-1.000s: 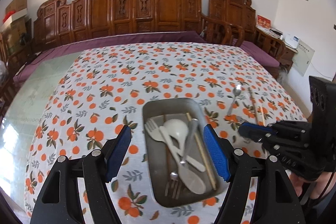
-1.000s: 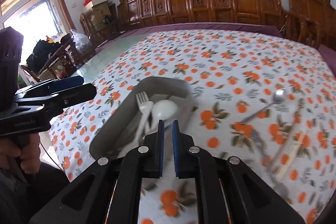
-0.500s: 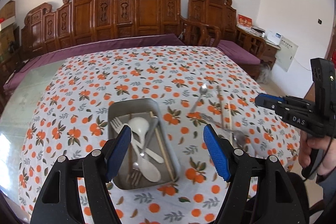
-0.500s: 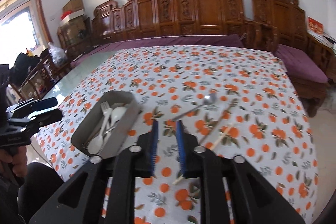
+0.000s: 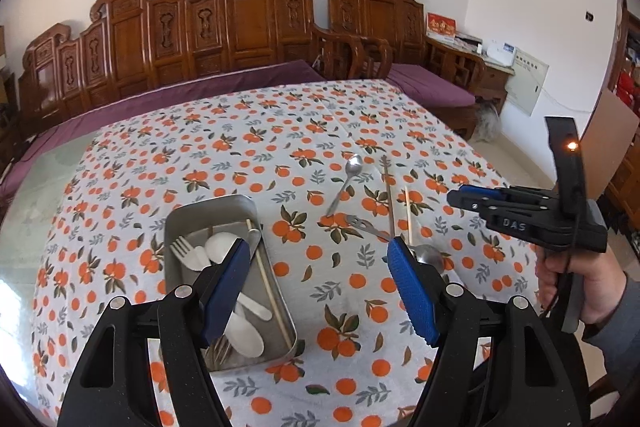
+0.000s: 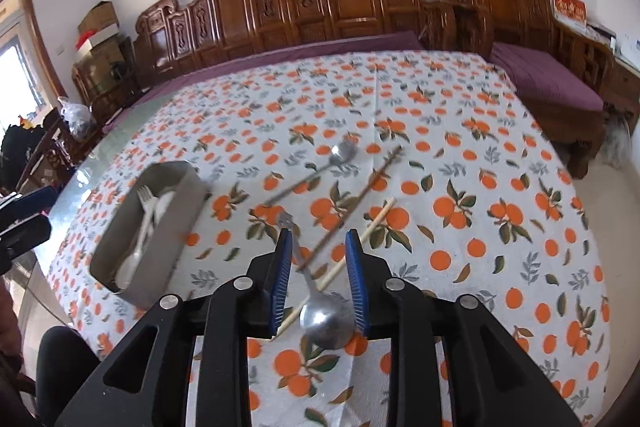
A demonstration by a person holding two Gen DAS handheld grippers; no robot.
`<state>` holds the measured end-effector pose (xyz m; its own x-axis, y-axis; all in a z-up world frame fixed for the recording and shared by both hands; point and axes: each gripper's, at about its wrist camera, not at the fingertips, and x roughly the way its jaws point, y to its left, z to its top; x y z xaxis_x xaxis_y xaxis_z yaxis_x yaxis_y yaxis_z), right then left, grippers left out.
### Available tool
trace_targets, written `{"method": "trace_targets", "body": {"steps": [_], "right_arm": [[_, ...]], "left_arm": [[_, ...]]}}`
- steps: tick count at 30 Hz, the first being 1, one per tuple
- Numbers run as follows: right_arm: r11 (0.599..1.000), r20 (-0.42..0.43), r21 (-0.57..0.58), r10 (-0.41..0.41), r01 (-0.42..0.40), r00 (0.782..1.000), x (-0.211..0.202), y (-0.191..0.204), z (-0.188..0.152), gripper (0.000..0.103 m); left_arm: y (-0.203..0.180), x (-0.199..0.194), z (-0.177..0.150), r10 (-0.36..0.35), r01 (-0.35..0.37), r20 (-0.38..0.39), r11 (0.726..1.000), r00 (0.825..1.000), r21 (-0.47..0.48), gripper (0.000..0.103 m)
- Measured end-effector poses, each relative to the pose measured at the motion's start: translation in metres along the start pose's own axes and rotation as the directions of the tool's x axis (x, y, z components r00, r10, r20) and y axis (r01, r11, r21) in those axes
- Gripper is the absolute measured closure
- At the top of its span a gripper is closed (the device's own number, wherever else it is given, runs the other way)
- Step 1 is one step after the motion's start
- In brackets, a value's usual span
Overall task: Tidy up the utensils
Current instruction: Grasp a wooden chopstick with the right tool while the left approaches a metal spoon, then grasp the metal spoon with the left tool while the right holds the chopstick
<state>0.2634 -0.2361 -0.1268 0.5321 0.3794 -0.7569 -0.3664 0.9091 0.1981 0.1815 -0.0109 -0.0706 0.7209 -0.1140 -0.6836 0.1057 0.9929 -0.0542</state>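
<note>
I count four loose pieces on the orange-print tablecloth [image 6: 500, 155]: small steel spoon [image 6: 340, 153], spork [image 6: 320, 303], dark chopstick [image 6: 360, 195], pale chopstick [image 6: 376, 219]. Rectangular steel tray [image 5: 200, 223] holds white plastic cutlery. Right gripper [image 6: 320, 263] tilts down over the spork, jaws just opening, nothing pinched. Left gripper [image 5: 320, 283] spread wide, empty, beside the tray.

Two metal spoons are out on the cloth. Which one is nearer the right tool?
The large spoon, its bowl right between the right tool's open blue pads. The small spoon lies farther up the cloth, beside the dark chopstick.
</note>
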Motion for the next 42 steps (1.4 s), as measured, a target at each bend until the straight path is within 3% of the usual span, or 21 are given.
{"method": "trace_targets", "body": {"steps": [8, 15, 19, 23, 28, 36, 42], "right_arm": [[1.000, -0.043, 0.024, 0.009, -0.008, 0.999, 0.063, -0.010, 0.006, 0.073], [0.999, -0.056, 0.035, -0.035, 0.037, 0.998, 0.115, -0.015, 0.022, 0.073], [0.993, -0.094, -0.010, -0.121, 0.121, 0.988, 0.138, -0.013, 0.027, 0.075], [0.986, -0.088, -0.032, -0.165, 0.163, 0.982, 0.142, -0.013, 0.028, 0.087], [0.992, -0.085, 0.043, -0.111, 0.115, 0.990, 0.135, -0.032, 0.026, 0.096], [0.998, -0.059, 0.064, -0.024, 0.028, 0.998, 0.129, -0.037, 0.026, 0.097], [0.999, -0.038, 0.050, -0.013, 0.015, 0.999, 0.124, -0.036, 0.029, 0.097]], "left_arm": [[-0.002, 0.049, 0.011, -0.009, 0.010, -0.042, 1.000, 0.999, 0.020, 0.035], [-0.002, 0.081, 0.027, -0.002, 0.005, -0.046, 0.999, 0.999, 0.049, 0.035], [0.000, 0.099, 0.038, -0.001, 0.004, -0.053, 0.998, 0.999, 0.058, 0.037], [0.003, 0.119, 0.048, -0.009, 0.012, -0.068, 0.998, 0.998, 0.054, 0.042], [0.006, 0.147, 0.058, -0.033, 0.037, -0.109, 0.999, 0.993, 0.028, 0.049], [-0.005, 0.195, 0.061, -0.044, 0.053, -0.191, 0.998, 0.981, 0.045, 0.060], [-0.025, 0.224, 0.060, -0.021, 0.048, -0.235, 0.993, 0.972, 0.111, 0.066]]}}
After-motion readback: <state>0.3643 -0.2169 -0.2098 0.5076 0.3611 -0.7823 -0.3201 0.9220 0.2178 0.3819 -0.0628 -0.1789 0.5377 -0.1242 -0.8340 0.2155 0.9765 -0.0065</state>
